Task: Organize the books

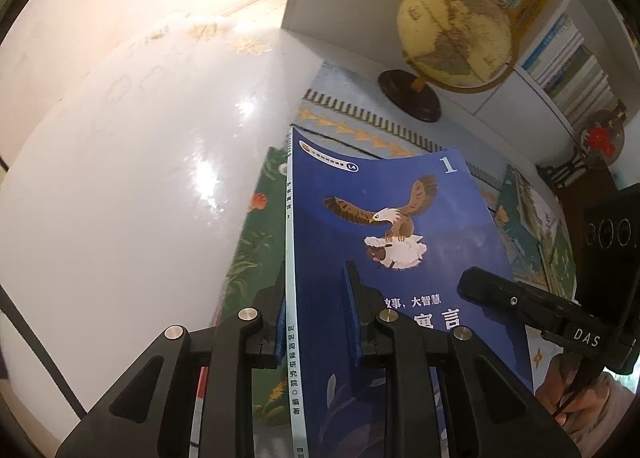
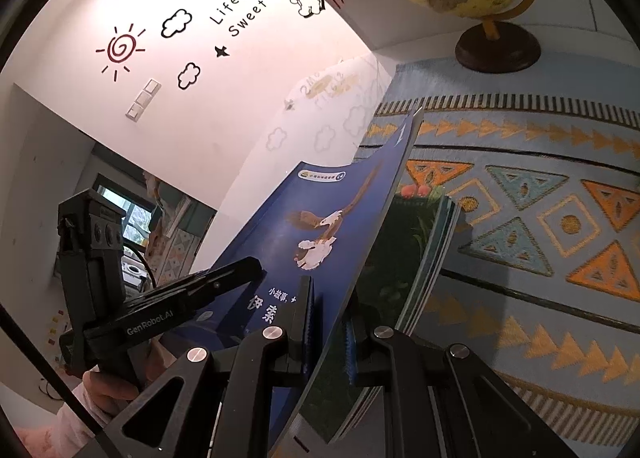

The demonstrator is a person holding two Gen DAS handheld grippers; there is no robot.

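Note:
A blue book (image 1: 400, 258) with an eagle on its cover and a "1" at the top corner is lifted and bowed. My left gripper (image 1: 316, 322) is shut on its spine edge. My right gripper (image 2: 332, 322) is shut on the opposite edge of the same blue book (image 2: 320, 226). Under it lies a green book (image 1: 252, 250) with leaves and fruit on the cover, on top of a stack (image 2: 436, 258). The other gripper shows in each view, the right one at the right of the left wrist view (image 1: 520, 298) and the left one at the left of the right wrist view (image 2: 192, 290).
A yellow globe (image 1: 456, 34) on a dark round base stands behind the books on a blue patterned runner (image 2: 520, 218). The white glossy table (image 1: 140, 158) spreads to the left. Bookshelves (image 1: 572, 66) full of books line the back right. Another picture book (image 1: 532, 234) lies at the right.

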